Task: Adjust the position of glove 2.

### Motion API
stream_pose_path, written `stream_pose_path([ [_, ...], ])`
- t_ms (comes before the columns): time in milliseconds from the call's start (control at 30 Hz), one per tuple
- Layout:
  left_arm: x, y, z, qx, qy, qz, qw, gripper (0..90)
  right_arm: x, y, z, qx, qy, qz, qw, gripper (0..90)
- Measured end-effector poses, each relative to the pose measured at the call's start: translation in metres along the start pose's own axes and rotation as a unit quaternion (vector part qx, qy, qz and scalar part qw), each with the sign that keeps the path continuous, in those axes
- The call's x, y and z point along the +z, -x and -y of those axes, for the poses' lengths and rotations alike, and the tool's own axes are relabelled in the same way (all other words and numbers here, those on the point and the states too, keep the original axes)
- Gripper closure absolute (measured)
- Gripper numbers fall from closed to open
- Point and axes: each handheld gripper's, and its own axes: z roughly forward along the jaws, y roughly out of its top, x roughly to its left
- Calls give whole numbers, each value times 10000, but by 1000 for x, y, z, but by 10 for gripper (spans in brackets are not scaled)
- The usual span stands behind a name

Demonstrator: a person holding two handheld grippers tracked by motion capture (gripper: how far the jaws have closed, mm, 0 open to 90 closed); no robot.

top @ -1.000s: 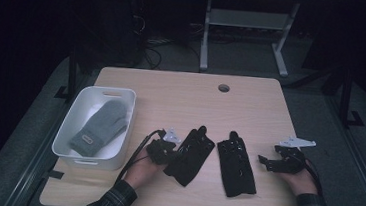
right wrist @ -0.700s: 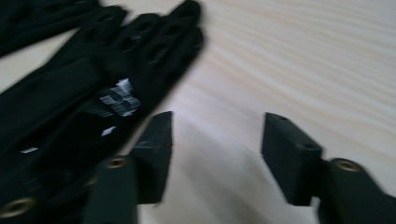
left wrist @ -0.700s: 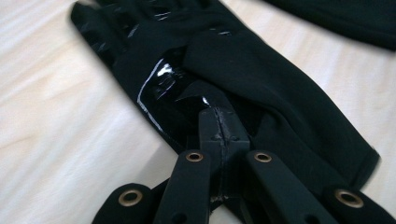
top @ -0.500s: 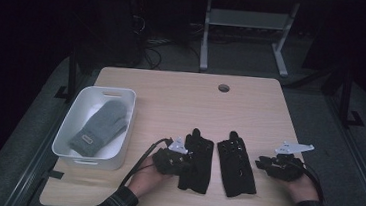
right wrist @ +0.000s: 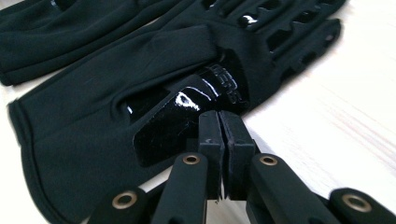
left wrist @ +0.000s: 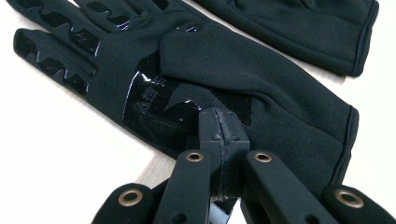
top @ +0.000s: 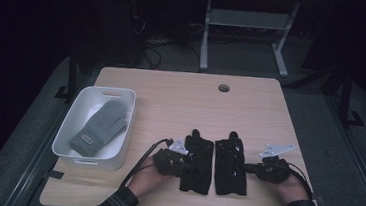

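Wooden table (top: 171, 97), white bin (top: 70, 133) at nine o'clock holding a grey mitten (top: 99, 127), two black gloves side by side at six o'clock, left glove (top: 198, 162) pinched at its edge by the left gripper (left wrist: 223, 128), right glove (top: 231, 162) with the right gripper (right wrist: 223, 126) just closed at its edge, glossy palm print plain in the gripper views.

Two black gloves lie flat, side by side, near the 6 o'clock edge of the table. The left glove (top: 197, 163) and the right glove (top: 231, 162) both point their fingers toward 12 o'clock. Shiny black patches mark their palms.
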Motion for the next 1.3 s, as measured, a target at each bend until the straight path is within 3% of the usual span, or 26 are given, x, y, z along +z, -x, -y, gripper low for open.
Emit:
stream_pose_path([
  [333, 0, -8, -1, -96, 136, -178, 9997, 891, 2, -4, -4, -92, -15, -33, 10000, 876],
  [467, -10, -14, -2, -162, 289, -278, 9991, 769, -4, -4, -6, -6, 120, -49, 9999, 900],
  [600, -18, -27, -3, -367, 409, -397, 9977, 653, -6, -7, -9, -15, 228, -78, 9997, 900],
  [667, -17, -34, -4, -507, 522, -393, 9966, 603, -5, -9, -11, -106, 224, -46, 9997, 900],
  [800, -12, -46, -12, -509, 522, -494, 9961, 558, -4, -12, -16, -154, 311, 20, 9994, 900],
  [900, -3, -50, -12, -666, 533, -405, 9955, 557, -1, -11, -21, -190, 354, 121, 9991, 900],
  [1100, 8, -48, -10, -584, 325, -399, 9970, 568, 8, -5, -27, -93, 274, 261, 9992, 900],
  [1233, 11, -45, -10, -580, 365, -395, 9969, 658, 17, -2, -24, -102, 41, 281, 9995, 900],
  [1300, 11, -43, -10, -578, 379, -414, 9968, 717, 17, -1, -24, -84, 73, 245, 9996, 900],
])
